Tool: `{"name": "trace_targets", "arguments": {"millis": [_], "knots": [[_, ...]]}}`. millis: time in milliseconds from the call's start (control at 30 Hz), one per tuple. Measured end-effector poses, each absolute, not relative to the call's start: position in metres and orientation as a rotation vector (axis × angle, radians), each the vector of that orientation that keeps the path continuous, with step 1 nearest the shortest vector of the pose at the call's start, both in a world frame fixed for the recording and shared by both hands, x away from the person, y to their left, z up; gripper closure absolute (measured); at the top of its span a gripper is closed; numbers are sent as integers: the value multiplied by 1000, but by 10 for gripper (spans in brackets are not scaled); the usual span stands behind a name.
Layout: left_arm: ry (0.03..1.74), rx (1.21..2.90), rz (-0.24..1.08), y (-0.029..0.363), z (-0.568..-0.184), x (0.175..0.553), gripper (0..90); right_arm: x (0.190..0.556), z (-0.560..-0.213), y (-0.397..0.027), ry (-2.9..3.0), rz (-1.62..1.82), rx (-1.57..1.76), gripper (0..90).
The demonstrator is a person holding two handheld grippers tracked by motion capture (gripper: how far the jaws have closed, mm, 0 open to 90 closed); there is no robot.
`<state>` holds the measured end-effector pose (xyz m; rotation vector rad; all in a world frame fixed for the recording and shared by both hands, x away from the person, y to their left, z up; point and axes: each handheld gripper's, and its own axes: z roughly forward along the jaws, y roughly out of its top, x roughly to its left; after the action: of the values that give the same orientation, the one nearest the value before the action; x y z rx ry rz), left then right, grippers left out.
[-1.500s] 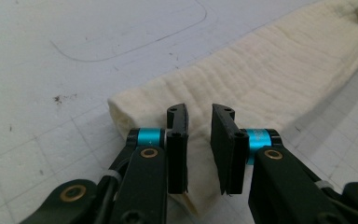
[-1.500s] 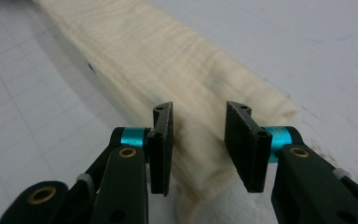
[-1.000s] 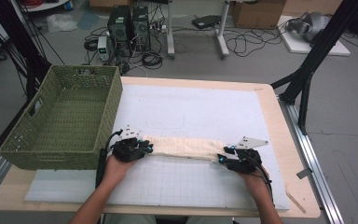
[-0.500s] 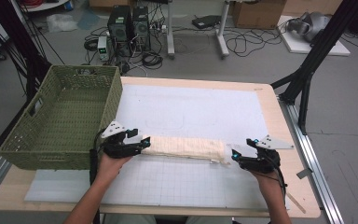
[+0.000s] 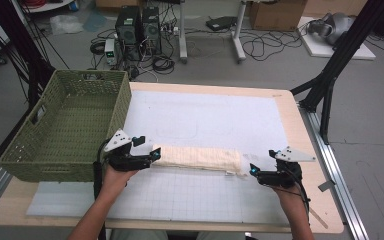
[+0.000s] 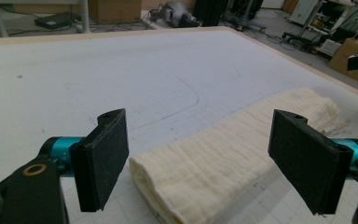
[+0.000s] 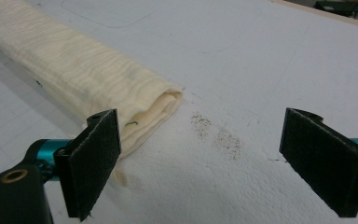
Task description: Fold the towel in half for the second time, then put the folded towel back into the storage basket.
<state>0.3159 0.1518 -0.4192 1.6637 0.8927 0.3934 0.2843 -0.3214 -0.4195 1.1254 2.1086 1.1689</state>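
Folded cream cloth (image 5: 197,158) lying lengthwise on the white mat (image 5: 205,120) of the bench (image 5: 285,100), toward its near side, just right of the green wicker basket (image 5: 65,125). Left gripper (image 5: 154,154) at the cloth's left end, fingers (image 6: 103,156) spread wide after just opening, the cloth's folded end lying loose between them, untouched by either pad. Right gripper (image 5: 252,171) just off the cloth's right end, fingers (image 7: 93,158) likewise parted wide after just opening, nothing clamped; cloth end near the left finger in the right gripper view, whether touching it impossible to tell. A faint brown smudge (image 7: 216,133) on the mat beside that end.
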Motion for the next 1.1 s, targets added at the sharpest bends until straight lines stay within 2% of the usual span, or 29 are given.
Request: {"name": "trace_targets", "arguments": {"millis": [1100], "knots": [[923,1663,387,155,-422,320,230,288,-425,-324,2077,1168,1148,118]]}}
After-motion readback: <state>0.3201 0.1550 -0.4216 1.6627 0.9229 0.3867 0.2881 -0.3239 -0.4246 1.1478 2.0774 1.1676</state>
